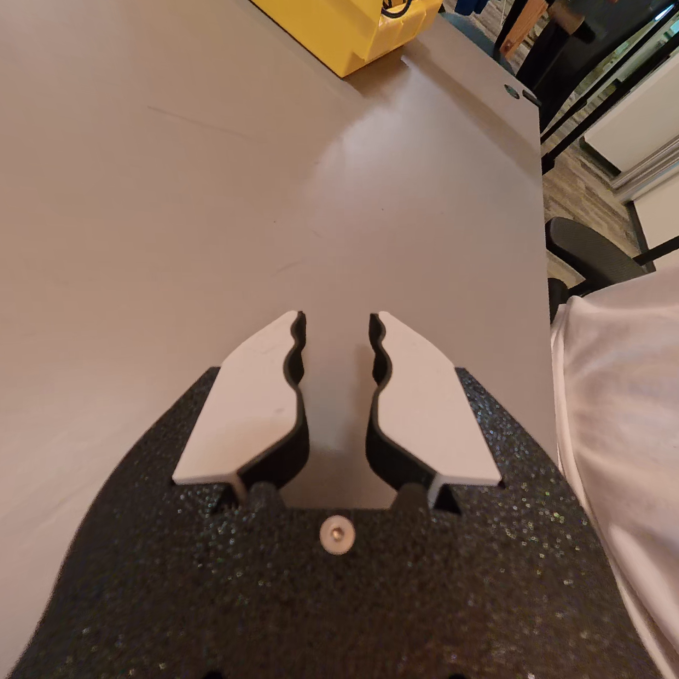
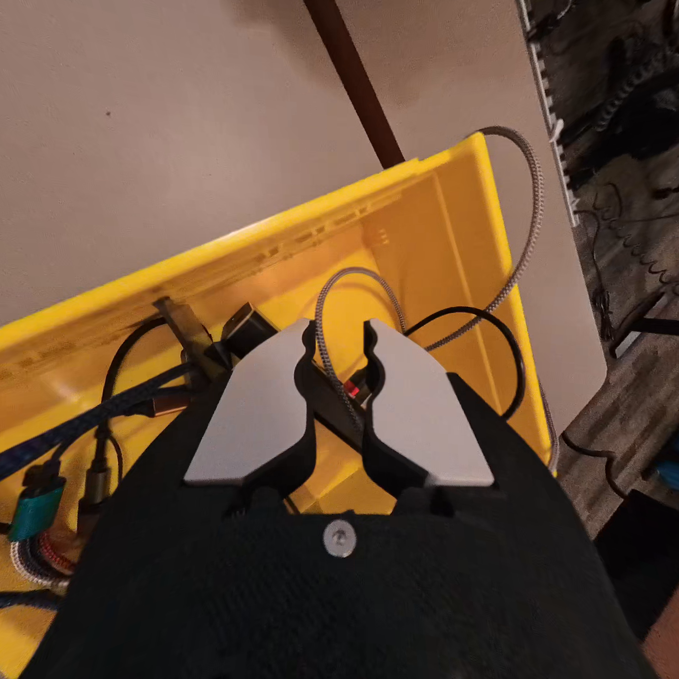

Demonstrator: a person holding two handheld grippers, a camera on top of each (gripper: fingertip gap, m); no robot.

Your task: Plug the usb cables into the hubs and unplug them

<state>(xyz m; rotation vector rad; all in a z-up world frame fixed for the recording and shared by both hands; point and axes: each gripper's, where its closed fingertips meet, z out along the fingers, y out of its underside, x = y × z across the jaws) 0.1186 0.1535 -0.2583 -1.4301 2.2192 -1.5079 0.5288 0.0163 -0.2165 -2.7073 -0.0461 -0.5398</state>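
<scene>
left gripper (image 1: 337, 316): jaws apart, nothing between, over bare table (image 1: 183, 220) | bin (image 1: 352, 33): yellow, far on table, black cable loop at its top edge | cloth (image 1: 624, 441): white, near right, past table edge | chair (image 1: 595, 257): black, right, on wood-look floor
</scene>
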